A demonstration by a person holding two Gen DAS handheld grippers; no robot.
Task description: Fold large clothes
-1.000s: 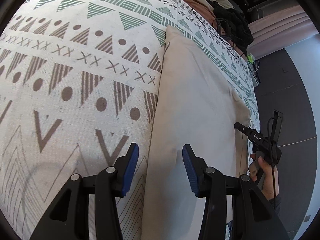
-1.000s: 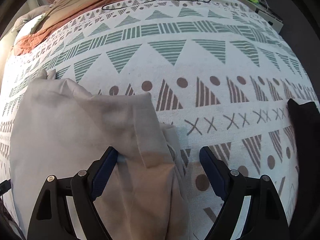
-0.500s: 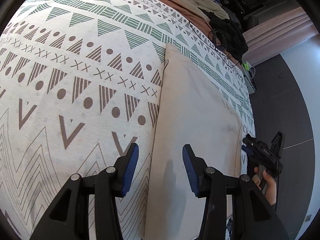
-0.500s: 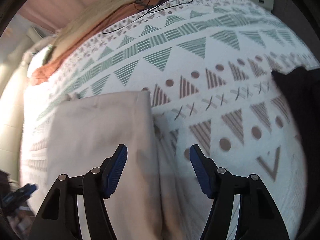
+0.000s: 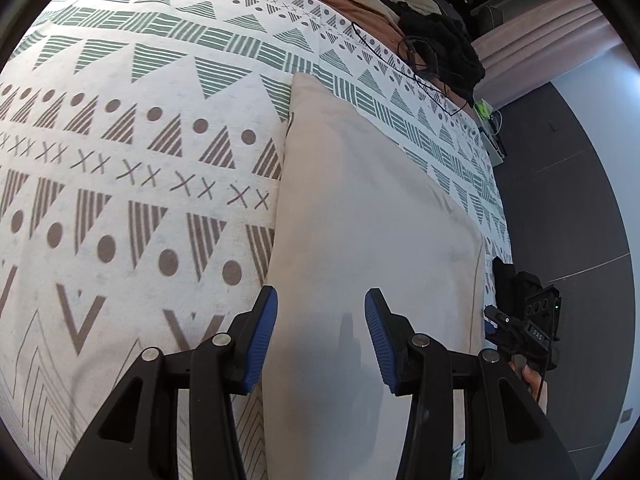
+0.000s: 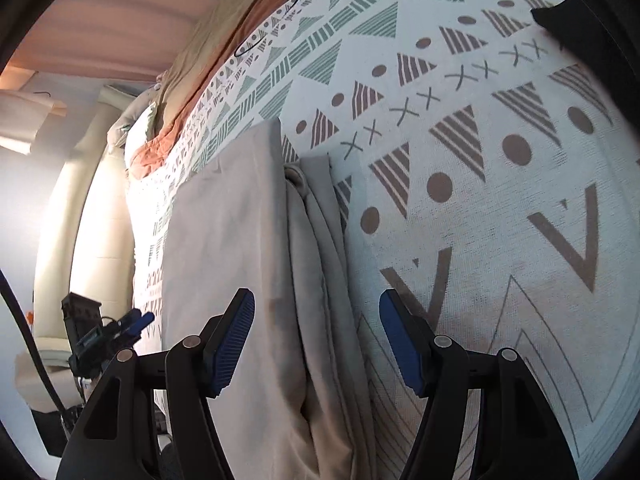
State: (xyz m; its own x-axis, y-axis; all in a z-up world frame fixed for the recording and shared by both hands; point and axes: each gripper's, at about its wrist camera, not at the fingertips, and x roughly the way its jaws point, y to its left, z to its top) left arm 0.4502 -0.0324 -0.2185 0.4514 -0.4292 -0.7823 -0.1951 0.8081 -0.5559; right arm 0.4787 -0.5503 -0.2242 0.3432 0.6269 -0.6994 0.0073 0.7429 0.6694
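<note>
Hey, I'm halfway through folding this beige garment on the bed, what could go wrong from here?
1. In the right wrist view the beige garment has loose layers spilling out along its edge; the open right gripper might pinch only some, so the fold could come out uneven.
2. The garment lies near the edge of the patterned bedspread, so a pull toward that side may drag it off.
3. The open left gripper straddles the garment's edge and could catch bedspread too.

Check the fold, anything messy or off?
One thing: the beige garment looks flat on top, but its right edge shows loose layers sticking out in uneven ridges, with a small bunched bit at the far corner. Nothing else stands out.
</note>
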